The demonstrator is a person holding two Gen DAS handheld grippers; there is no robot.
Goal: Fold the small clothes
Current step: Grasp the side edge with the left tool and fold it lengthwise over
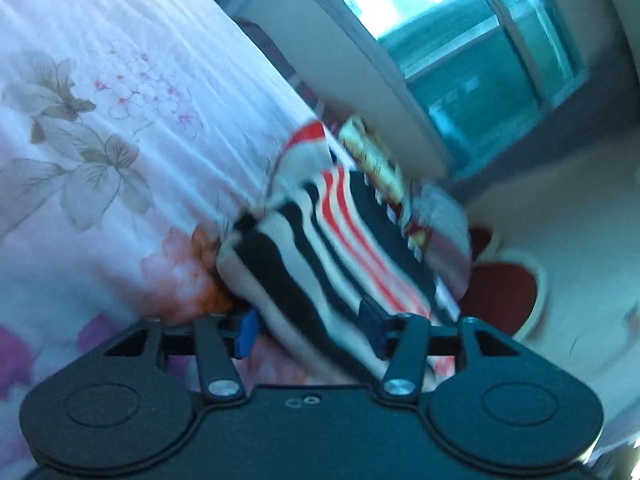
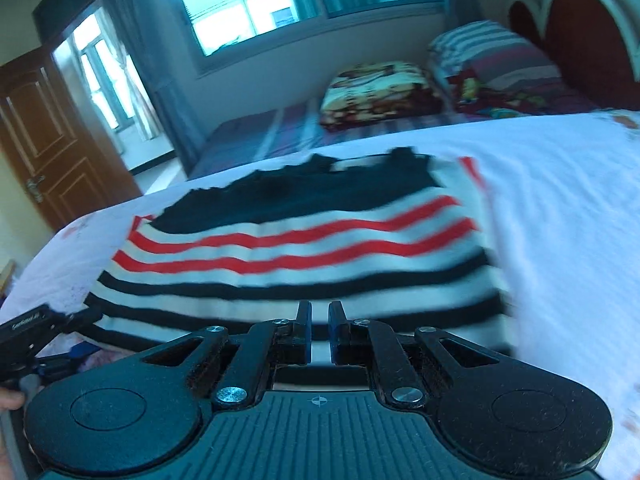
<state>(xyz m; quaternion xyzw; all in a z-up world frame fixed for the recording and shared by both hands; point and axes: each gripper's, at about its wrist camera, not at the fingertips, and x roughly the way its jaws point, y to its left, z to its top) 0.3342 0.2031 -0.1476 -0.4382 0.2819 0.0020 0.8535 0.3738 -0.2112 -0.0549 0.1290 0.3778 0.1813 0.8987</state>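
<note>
A: Where is the garment?

B: The striped sweater (image 2: 296,240) lies spread on the bed (image 2: 560,208), on a white sheet with a flower print. It has a dark panel at the far side, then red and white bands, then black and white bands nearest the right wrist camera.

A: And the right tool?

B: The right tool (image 2: 319,328) sits at the sweater's near hem. Its jaws are drawn close, with a narrow gap between them. The hem shows through the gap, but motion blur hides whether cloth is pinched, so I cannot tell.

A: The left one?

B: The left tool (image 1: 310,330) has its jaws spread wide, blue pads facing inward. The sweater (image 1: 332,256) passes between them, and the right pad looks to touch the fabric. From the right wrist view, the left tool (image 2: 36,344) shows at the sweater's left edge.

A: Anything else around?

B: A patterned folded blanket (image 2: 380,92) and a striped pillow (image 2: 496,60) lie beyond, near the red headboard (image 2: 584,28). A window (image 2: 256,4) and a wooden door (image 2: 44,140) stand behind.
</note>
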